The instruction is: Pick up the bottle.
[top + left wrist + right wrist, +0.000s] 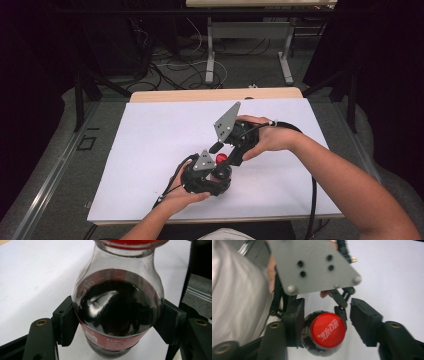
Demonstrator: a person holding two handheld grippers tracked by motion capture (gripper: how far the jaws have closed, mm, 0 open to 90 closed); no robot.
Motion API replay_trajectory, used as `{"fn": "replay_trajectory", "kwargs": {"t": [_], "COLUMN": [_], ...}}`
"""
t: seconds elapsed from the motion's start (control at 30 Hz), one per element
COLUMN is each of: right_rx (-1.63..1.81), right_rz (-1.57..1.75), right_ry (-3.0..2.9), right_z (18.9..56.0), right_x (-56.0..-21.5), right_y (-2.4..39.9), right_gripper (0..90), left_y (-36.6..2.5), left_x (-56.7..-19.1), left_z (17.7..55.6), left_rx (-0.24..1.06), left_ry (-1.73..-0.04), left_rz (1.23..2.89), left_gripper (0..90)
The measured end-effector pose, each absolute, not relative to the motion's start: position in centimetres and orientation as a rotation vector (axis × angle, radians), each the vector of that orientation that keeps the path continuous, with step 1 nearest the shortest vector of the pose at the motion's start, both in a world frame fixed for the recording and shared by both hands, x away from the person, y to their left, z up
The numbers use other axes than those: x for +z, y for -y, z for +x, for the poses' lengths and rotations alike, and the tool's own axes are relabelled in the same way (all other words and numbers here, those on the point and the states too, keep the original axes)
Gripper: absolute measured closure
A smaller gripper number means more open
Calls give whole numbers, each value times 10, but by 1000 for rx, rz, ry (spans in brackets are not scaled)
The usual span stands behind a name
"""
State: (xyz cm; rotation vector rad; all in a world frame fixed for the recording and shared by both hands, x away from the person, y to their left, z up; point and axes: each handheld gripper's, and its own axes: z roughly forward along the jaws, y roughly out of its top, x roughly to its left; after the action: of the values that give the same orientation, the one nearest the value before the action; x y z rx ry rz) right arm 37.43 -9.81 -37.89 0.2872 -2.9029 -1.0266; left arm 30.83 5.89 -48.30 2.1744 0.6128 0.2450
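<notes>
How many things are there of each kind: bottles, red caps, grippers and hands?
Bottles: 1, the cola bottle on the white table
Red caps: 1, the cap
Grippers: 2, the left gripper and the right gripper
Hands: 2, the left hand and the right hand
Total: 6

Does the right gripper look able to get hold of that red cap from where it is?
Probably yes. The right gripper is open with the red cap between its jaws, nothing blocking, while the left gripper holds the bottle steady.

Bottle (117, 312) cap cut off by top edge; label text blurred
</notes>
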Motion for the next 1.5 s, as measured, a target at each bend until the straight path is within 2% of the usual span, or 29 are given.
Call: {"fn": "replay_trajectory", "kwargs": {"t": [0.07, 0.53, 0.77, 0.93, 1.2, 1.5], "right_rx": [-1029, -1028, -1142, -1135, -1092, -1018], "right_rz": [162, -513, -741, -766, -695, -165], "right_ry": [2919, 3077, 3036, 3043, 3027, 3015], "right_z": [372, 344, 338, 340, 345, 364], "right_x": [-378, -374, -374, -376, -376, -368], "right_y": [98, 89, 84, 81, 83, 89], "right_gripper": [407, 439, 525, 594, 608, 609], "left_y": [-60, -66, -68, -67, -67, -66], "left_x": [-483, -481, -481, -481, -482, -479], "left_z": [309, 311, 312, 311, 311, 308], "left_rx": [271, 365, 377, 374, 367, 347], "left_ry": [-629, -758, -773, -780, -764, -698], "left_rz": [2157, 2090, 2108, 2099, 2103, 2105], "left_gripper": [298, 298, 298, 298, 299, 299]}}
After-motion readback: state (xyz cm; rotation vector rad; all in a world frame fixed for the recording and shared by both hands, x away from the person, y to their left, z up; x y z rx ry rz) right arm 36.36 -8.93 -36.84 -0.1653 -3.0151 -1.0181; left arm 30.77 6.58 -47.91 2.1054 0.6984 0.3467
